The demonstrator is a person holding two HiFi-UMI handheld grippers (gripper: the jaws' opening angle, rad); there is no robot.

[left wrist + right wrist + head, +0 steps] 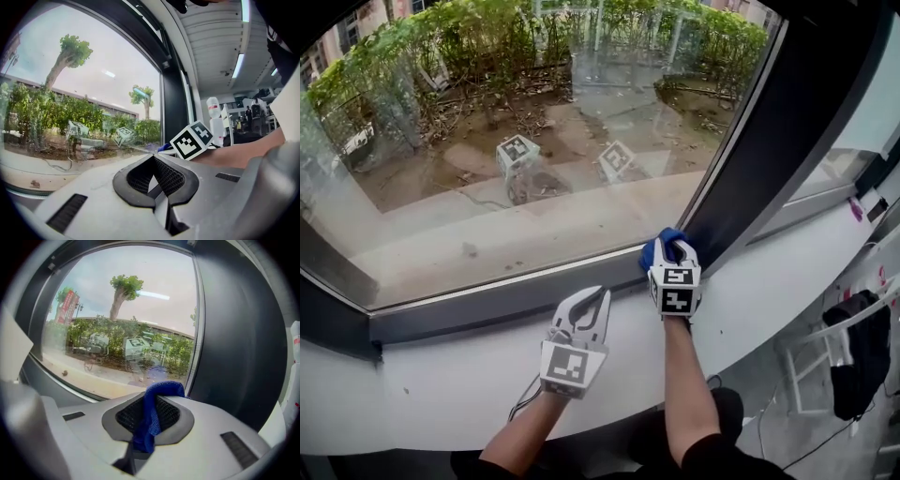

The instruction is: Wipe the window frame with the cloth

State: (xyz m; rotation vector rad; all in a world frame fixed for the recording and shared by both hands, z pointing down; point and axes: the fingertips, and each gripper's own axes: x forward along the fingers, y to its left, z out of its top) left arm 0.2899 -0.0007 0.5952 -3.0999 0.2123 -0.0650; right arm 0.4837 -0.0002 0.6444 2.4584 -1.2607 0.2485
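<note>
One right tool (157,395) tight on cloth (150,423)

In the head view the right gripper (673,246) covers most of the cloth (649,255). Only a blue fold shows at its tip, and its contact with the window frame (506,302) is hidden. The frame runs out past the left and top edges. Both forearms (684,375) are cut off at the bottom edge. In the right gripper view the cloth's lower end sinks out of sight between the jaws. A dark bundle (853,347) near the right edge is too small to name.
</note>
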